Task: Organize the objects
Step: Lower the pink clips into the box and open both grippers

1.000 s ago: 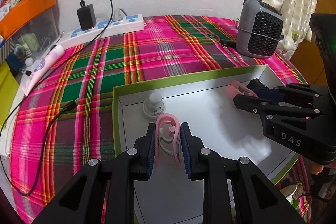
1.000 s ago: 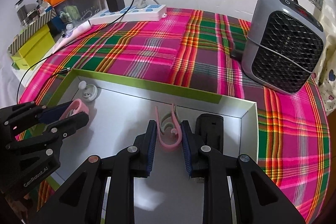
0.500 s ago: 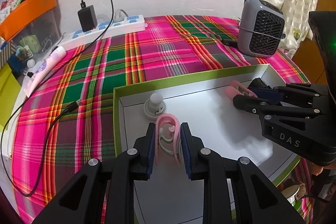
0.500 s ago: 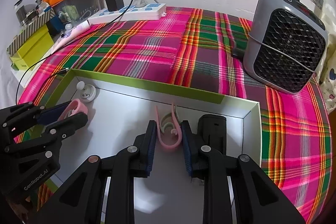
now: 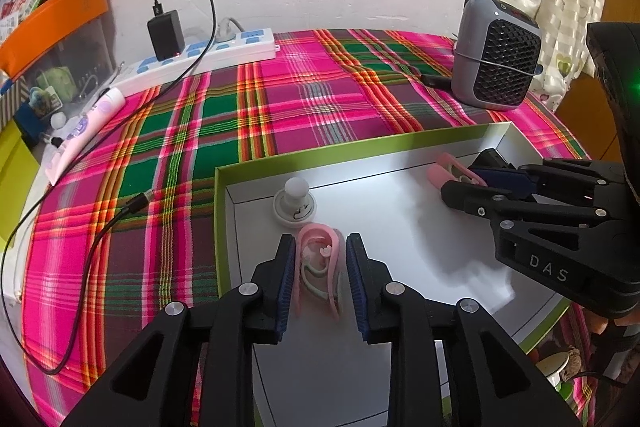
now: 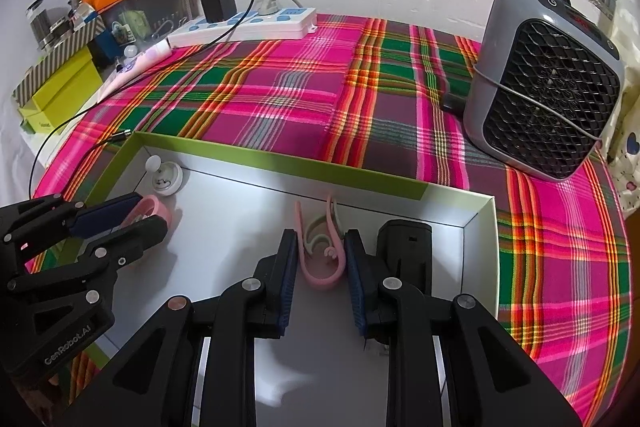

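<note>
At lower centre of each wrist view, the left gripper (image 5: 320, 267) and right gripper (image 6: 320, 263) are opening, each straddling a pink U-shaped plastic clip (image 5: 318, 269) (image 6: 322, 259) in the green-rimmed white box (image 5: 400, 227).

We see two pink U-shaped clips in the white, green-rimmed box (image 5: 224, 211). The first pink clip (image 5: 318, 267) lies near the box's left wall. The second pink clip (image 6: 322, 255) lies beside a black block (image 6: 406, 251) near the right wall.

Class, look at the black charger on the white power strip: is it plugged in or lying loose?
Plugged in. The black charger stands upright on the white power strip.
</note>
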`<act>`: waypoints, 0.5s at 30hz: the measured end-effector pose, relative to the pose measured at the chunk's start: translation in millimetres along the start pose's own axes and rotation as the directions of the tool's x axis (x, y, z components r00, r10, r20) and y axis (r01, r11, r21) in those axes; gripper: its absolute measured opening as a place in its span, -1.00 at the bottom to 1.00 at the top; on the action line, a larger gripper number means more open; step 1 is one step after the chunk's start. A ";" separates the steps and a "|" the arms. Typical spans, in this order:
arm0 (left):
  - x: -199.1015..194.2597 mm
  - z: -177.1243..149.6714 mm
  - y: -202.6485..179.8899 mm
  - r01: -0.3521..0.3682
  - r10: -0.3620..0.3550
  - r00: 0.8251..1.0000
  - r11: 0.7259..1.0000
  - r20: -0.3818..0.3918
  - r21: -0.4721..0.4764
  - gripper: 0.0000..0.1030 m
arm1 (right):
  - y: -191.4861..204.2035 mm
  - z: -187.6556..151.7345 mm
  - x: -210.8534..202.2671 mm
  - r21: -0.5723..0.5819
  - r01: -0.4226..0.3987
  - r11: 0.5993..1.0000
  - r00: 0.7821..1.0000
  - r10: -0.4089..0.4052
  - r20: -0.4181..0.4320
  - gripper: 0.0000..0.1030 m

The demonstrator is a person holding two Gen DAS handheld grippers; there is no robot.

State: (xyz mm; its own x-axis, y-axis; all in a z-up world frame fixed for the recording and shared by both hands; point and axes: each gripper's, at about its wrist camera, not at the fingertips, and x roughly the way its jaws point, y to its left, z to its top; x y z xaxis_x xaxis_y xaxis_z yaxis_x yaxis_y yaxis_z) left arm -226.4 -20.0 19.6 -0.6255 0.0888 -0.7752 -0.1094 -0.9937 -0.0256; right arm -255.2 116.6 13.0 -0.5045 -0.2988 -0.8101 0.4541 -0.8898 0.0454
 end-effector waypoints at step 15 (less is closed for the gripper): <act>-15.6 -5.0 -1.2 -0.017 0.017 1.000 1.000 0.023 -0.011 -0.38 | 3.1 -3.7 -13.5 -0.003 -0.004 1.000 0.999 0.004 0.033 -0.29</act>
State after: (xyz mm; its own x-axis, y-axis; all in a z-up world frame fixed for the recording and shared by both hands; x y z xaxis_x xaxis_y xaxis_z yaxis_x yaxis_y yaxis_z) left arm -212.6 -20.6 28.5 -0.6451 0.0736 -0.7606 -0.0908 -0.9957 -0.0193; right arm -244.3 119.1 21.9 -0.5266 -0.3139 -0.7901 0.4583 -0.8876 0.0472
